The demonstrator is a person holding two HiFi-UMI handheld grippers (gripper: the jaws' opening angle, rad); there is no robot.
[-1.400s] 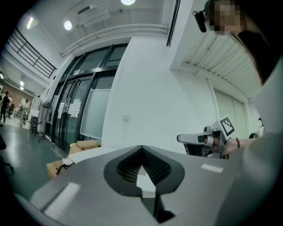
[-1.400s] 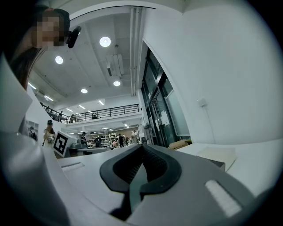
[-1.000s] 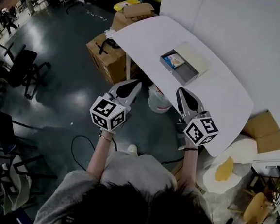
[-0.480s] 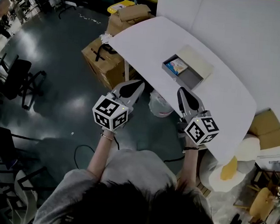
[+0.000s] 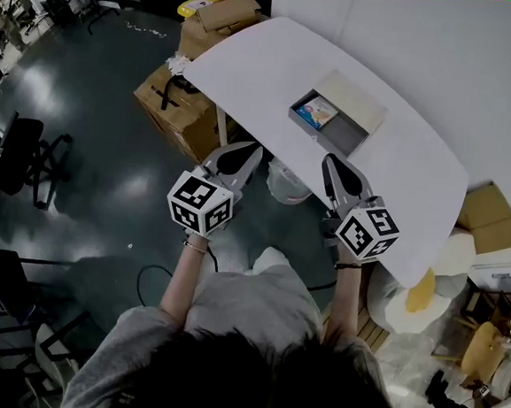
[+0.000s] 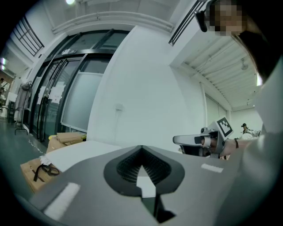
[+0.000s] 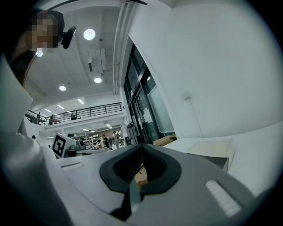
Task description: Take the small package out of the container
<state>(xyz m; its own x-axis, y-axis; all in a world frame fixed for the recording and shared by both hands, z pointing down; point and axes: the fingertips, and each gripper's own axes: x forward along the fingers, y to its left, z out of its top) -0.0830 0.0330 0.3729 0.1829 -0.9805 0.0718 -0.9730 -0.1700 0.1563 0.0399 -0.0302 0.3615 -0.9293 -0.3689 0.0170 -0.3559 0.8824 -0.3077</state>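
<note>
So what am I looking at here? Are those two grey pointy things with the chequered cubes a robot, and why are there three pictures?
There is no robot here: a person holds a tool in each hand. The left gripper and right gripper each end in two jaws, and the patterned cubes are part of them. The head view comes from a camera on the person's head, looking down. The other two pictures come from cameras riding on each gripper, looking along its jaws. On the white table stands an open grey container with a small package inside. Both pairs of jaws are closed and empty, so nothing is held.
</note>
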